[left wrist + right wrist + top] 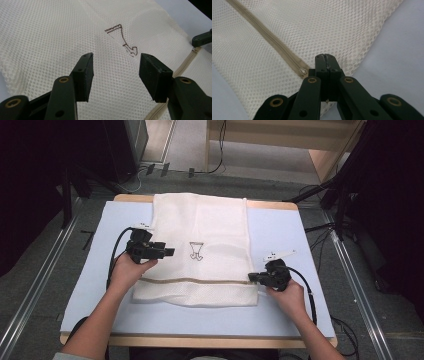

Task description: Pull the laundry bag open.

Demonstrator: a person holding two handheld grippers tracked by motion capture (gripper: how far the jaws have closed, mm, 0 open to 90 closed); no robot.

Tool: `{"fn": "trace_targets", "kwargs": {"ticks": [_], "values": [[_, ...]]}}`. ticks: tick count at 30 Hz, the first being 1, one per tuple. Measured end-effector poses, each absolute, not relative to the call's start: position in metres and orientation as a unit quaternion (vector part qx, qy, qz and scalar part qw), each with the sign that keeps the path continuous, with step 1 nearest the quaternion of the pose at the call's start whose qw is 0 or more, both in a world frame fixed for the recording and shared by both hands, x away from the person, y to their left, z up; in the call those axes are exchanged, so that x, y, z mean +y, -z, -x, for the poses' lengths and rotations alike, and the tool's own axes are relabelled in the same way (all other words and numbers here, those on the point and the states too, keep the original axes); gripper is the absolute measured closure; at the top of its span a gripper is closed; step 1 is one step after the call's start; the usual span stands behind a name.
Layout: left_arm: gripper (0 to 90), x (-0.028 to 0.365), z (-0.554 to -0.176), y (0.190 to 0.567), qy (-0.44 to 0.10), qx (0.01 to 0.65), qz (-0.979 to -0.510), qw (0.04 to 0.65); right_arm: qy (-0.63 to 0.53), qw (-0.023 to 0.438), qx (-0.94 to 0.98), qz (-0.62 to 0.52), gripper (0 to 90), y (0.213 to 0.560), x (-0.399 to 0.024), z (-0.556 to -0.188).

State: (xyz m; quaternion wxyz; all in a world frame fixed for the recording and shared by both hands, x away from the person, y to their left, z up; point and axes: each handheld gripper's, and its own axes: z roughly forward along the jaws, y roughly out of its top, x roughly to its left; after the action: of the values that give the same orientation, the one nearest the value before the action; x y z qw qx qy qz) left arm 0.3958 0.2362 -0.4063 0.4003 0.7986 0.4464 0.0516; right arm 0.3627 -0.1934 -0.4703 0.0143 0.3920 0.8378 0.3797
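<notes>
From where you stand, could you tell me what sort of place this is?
Probably a recording lab or workshop, not a home: a pale blue table on grey carpet, dark stands and floor cables around it, a mesh laundry bag laid out.

The left tool (170, 252) hovers with jaws spread wide, while the right tool (251, 277) is clamped tight.
</notes>
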Motion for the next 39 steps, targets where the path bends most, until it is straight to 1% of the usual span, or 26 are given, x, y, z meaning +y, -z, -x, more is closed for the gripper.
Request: {"fn": "trace_targets", "kwargs": {"ticks": [6, 16, 26, 35, 37, 39], "values": [[45.8, 0.230, -0.397, 0.407, -0.051, 0.438, -0.807, 0.393, -0.384, 0.009, 0.836, -0.392, 90.0, 0.471, -0.195, -0.360], [45.9, 0.226, -0.398, 0.407, -0.051, 0.433, -0.810, 0.392, -0.380, -0.016, 0.838, -0.391, 90.0, 0.470, -0.198, -0.356], [46.2, 0.217, -0.396, 0.406, -0.047, 0.421, -0.814, 0.398, -0.376, 0.000, 0.842, -0.386, 90.0, 0.468, -0.195, -0.354], [45.4, 0.188, -0.390, 0.409, -0.035, 0.393, -0.829, 0.396, -0.370, 0.015, 0.845, -0.387, 90.0, 0.467, -0.196, -0.354], [43.7, 0.185, -0.389, 0.409, -0.034, 0.391, -0.830, 0.397, -0.365, 0.023, 0.849, -0.381, 90.0, 0.469, -0.194, -0.354], [43.6, 0.176, -0.388, 0.412, -0.029, 0.381, -0.836, 0.394, -0.358, 0.043, 0.857, -0.368, 90.0, 0.469, -0.190, -0.351]]}}
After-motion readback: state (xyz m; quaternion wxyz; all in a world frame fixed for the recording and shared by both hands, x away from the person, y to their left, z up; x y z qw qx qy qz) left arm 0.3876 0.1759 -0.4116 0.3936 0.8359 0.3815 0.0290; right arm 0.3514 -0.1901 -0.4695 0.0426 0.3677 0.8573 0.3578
